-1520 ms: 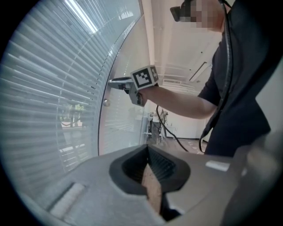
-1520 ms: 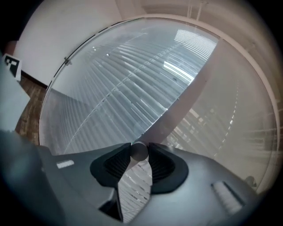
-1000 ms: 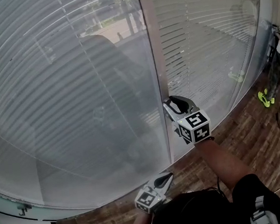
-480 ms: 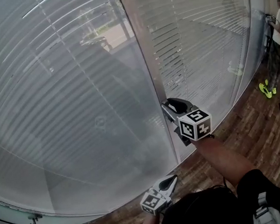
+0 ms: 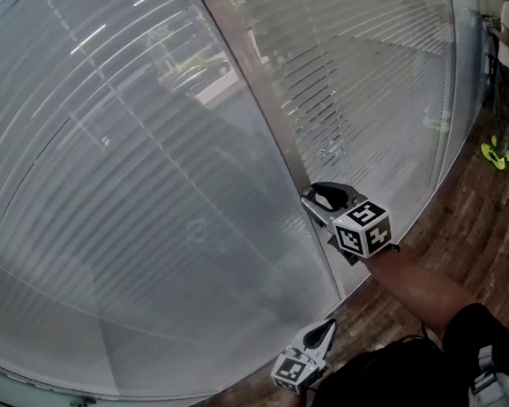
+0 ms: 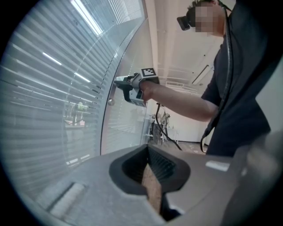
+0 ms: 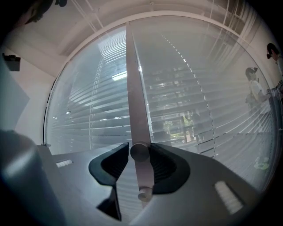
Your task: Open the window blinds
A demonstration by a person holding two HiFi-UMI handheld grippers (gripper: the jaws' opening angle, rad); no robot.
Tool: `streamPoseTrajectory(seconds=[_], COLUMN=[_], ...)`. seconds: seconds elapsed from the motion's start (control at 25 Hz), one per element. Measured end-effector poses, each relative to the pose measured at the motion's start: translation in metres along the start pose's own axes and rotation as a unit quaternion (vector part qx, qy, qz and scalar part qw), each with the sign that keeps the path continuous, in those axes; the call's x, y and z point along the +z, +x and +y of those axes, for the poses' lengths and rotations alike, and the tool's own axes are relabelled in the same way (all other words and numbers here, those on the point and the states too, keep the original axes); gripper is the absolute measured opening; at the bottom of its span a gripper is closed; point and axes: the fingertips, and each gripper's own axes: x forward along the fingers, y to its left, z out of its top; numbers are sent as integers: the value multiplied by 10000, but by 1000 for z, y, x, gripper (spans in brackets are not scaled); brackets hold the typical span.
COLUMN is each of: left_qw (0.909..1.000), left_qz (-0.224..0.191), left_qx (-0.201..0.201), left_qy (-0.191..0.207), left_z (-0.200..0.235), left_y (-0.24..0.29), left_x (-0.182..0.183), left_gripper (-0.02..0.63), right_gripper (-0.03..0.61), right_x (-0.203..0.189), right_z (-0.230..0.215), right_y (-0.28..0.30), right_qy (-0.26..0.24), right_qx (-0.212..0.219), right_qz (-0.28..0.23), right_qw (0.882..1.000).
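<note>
Slatted blinds (image 5: 127, 165) hang behind the glass on both sides of a grey upright frame bar (image 5: 264, 109). My right gripper (image 5: 317, 194) reaches level to that bar. A round knob (image 7: 139, 152) on the bar sits between its pads, which touch it on both sides. Those jaws have just been opening a little, with the knob still between them. A smaller peg (image 7: 143, 193) shows lower on the bar. My left gripper (image 5: 323, 329) hangs low near my body, shut and empty, fingertips meeting (image 6: 149, 154). From there the right gripper (image 6: 118, 83) shows at the bar.
A person (image 5: 507, 8) stands at the far right beside the glass. Neon yellow shoes (image 5: 496, 152) lie on the wooden floor (image 5: 469, 224). Cables (image 6: 159, 128) hang by the wall behind my right arm.
The right gripper has rolled slightly on the knob, its marker cube turning. The head view has shifted, so the gripper sits a little lower in it. The left gripper has stayed put.
</note>
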Motion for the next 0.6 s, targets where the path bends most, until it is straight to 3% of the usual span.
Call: streamPoseTrajectory(seconds=[0.2, 0.28, 0.36, 0.44, 0.52, 0.6], left_qw=[10000, 10000, 10000, 9999, 9999, 9998], left_qz=[22, 50, 76, 102, 133, 158], left_qx=[-18, -33, -36, -46, -69, -90], left_qy=[36, 27, 12, 4, 8, 12], left_z=[-1, -3, -5, -6, -7, -7], left_y=[4, 5, 5, 7, 9, 10], left_x=[-7, -8, -10, -11, -12, -13], left_gripper=[3, 5, 5, 4, 5, 3], right_gripper=[235, 235, 235, 233, 230, 227], right_x=[-4, -5, -4, -2, -7, -12], right_z=[3, 6, 13, 18, 19, 17], right_y=[-6, -9, -12, -14, -15, -13], right_qy=[-576, -1167, -2017, -3171, -4400, -5288], right_qx=[154, 182, 189, 119, -13, -118], right_qz=[-65, 14, 143, 367, 691, 946], right_qw=[9982, 9930, 9792, 9476, 8953, 8434])
